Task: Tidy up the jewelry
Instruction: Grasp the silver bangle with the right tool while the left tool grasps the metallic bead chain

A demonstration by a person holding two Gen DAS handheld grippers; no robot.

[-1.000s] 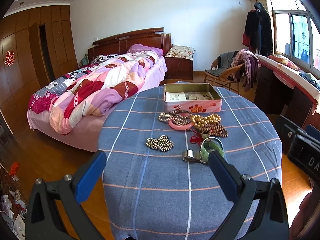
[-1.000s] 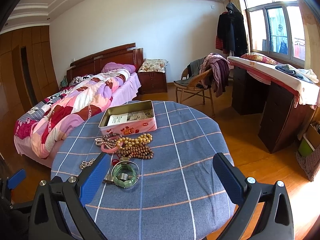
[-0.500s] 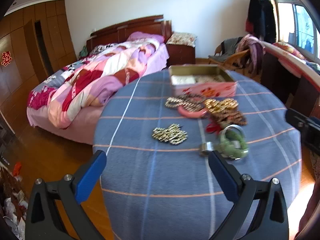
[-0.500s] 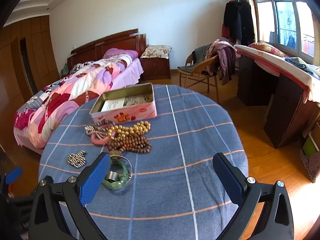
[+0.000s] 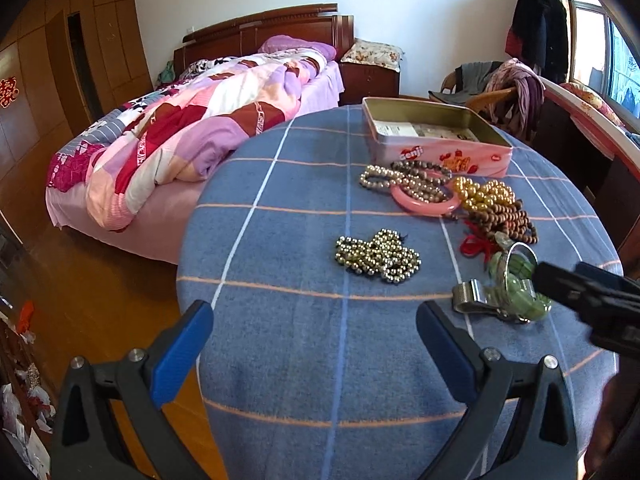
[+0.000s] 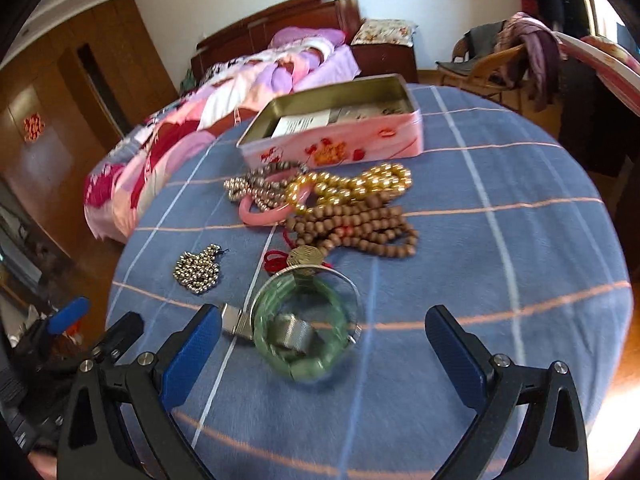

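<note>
both jaws nearer; green bangle (image 6: 304, 336) mid-table

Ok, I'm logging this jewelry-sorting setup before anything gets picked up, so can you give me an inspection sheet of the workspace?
Surface: round table under blue checked cloth.
Job's things: open pink metal tin, paper inside; pink bangle; gold bead string; brown wooden bead string; grey bead strand; small metallic bead heap, apart; green jade bangle around a metal mesh band.
Clutter: nothing seen on the table.
Grippers: left gripper and right gripper open, empty.
Cables: nothing seen.
Surroundings: bed with patchwork quilt, wicker chair.
</note>
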